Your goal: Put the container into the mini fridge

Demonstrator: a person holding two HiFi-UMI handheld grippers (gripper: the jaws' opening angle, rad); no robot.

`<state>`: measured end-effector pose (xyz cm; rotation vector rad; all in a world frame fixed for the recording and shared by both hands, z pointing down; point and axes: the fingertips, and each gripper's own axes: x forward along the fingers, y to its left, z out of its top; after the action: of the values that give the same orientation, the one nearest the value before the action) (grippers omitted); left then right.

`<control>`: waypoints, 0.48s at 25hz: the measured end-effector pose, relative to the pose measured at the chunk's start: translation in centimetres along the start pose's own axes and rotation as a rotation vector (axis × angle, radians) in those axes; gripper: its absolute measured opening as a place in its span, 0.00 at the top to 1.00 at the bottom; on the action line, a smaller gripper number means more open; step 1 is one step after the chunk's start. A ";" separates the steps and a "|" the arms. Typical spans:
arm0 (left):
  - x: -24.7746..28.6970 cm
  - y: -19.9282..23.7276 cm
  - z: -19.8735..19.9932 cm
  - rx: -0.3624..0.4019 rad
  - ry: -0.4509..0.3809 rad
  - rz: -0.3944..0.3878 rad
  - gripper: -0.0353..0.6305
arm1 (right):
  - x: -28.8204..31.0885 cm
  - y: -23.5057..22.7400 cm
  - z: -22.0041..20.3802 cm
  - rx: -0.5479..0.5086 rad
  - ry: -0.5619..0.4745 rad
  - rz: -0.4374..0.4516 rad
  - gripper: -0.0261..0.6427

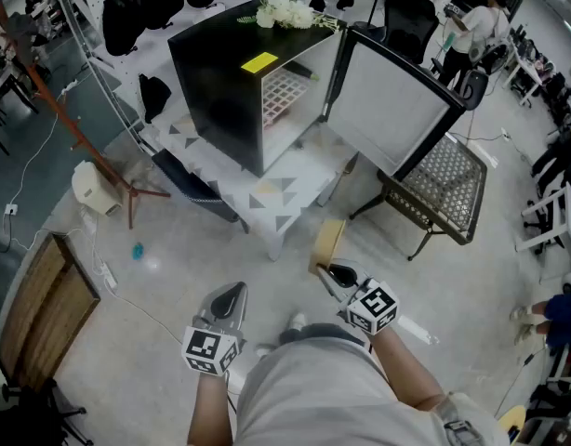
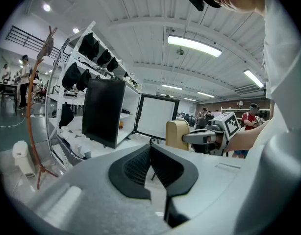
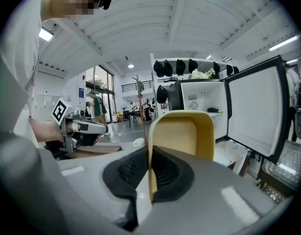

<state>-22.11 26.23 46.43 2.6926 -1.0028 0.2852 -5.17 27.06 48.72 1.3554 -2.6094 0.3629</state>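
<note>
Head view: mini fridge [image 1: 220, 91], black cabinet, standing on a low white table [image 1: 267, 198], its door [image 1: 390, 110] swung wide open to the right; white flowers [image 1: 287, 12] and a yellow label [image 1: 259, 62] on its top. Container [image 1: 328, 242], pale yellow, in the air in front of the mini fridge and lower in the picture than the table's near corner, well apart from the open compartment. Right gripper [image 1: 334, 273] directly behind the container, gripping it at its near edge. Left gripper [image 1: 230, 295] to the left of the right one, farther from the mini fridge, carrying nothing. Wire-mesh chair [image 1: 448, 189] beside the mini fridge door. Left gripper view: left gripper [image 2: 151, 160] with its pads pressed together and nothing between them; mini fridge [image 2: 104, 111] ahead and to the left, its door [image 2: 157, 116] standing open; container [image 2: 176, 133] to the right of that door in the picture, gripped by the right gripper [image 2: 188, 137]. Right gripper view: right gripper [image 3: 150, 168] clamped on one thin wall of the container [image 3: 182, 131], which stood upright with its hollow side facing the camera; mini fridge [image 3: 199, 99] beyond it, white interior exposed, door [image 3: 256, 106] open to the right; left gripper [image 3: 94, 127] at the left, away from the mini fridge.
</note>
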 end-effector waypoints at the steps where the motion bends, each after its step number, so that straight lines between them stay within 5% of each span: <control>1: 0.9 -0.1 0.2 0.004 0.003 -0.004 0.93 | -0.1 -0.8 0.0 0.003 -0.003 -0.004 0.94; 12: 10.0 -2.7 2.1 0.056 0.038 -0.033 0.93 | -2.7 -9.5 0.5 -0.009 -0.052 -0.053 0.94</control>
<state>-12.70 21.43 46.68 2.7403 -0.9525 0.3616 4.14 23.71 48.76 1.4468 -2.6067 0.3121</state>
